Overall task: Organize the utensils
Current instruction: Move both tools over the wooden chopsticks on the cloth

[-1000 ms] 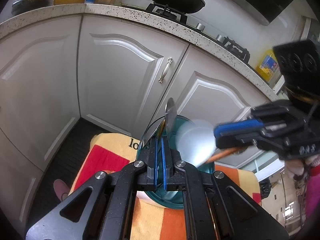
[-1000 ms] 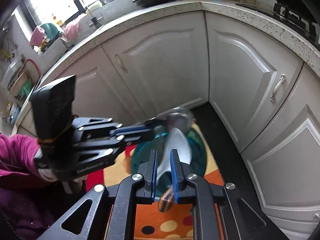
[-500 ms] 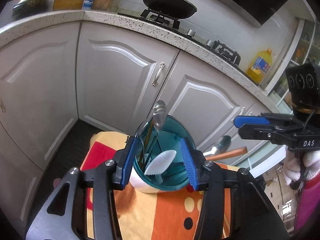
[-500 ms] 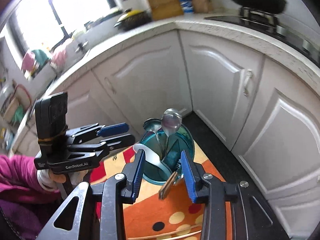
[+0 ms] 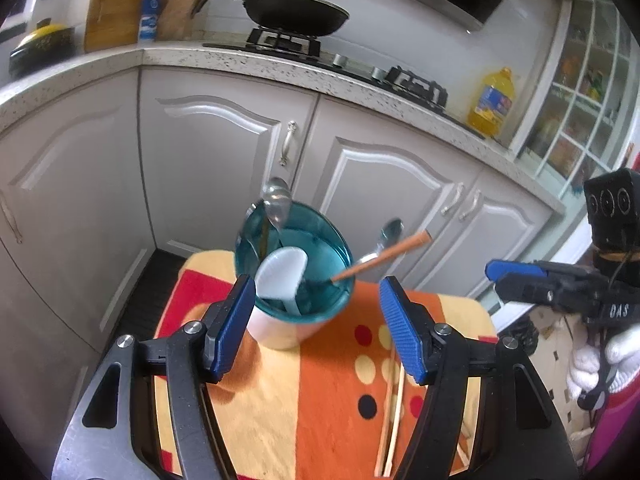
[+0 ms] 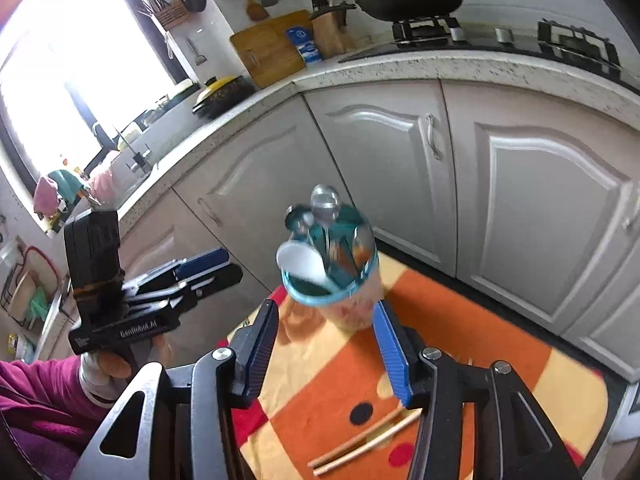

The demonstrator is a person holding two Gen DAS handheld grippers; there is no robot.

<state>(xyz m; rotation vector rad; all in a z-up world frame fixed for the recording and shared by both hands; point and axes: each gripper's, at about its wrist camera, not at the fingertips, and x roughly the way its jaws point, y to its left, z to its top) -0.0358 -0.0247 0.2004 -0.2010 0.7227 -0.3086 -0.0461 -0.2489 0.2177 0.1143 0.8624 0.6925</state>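
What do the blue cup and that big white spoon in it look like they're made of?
Utensil cup: likely translucent teal plastic over an opaque white base; light passes through its wall. White spoon: probably matte plastic or melamine, thick-edged and without shine, unlike the mirror-bright metal spoon beside it.

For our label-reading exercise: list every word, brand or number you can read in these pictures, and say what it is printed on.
"GenRobot.AI": side of the left gripper.
"DAS": only these letters show, on the right gripper.
Oil bottle label: too blurred to read.
Blue packet by the chopping board: too small to read.
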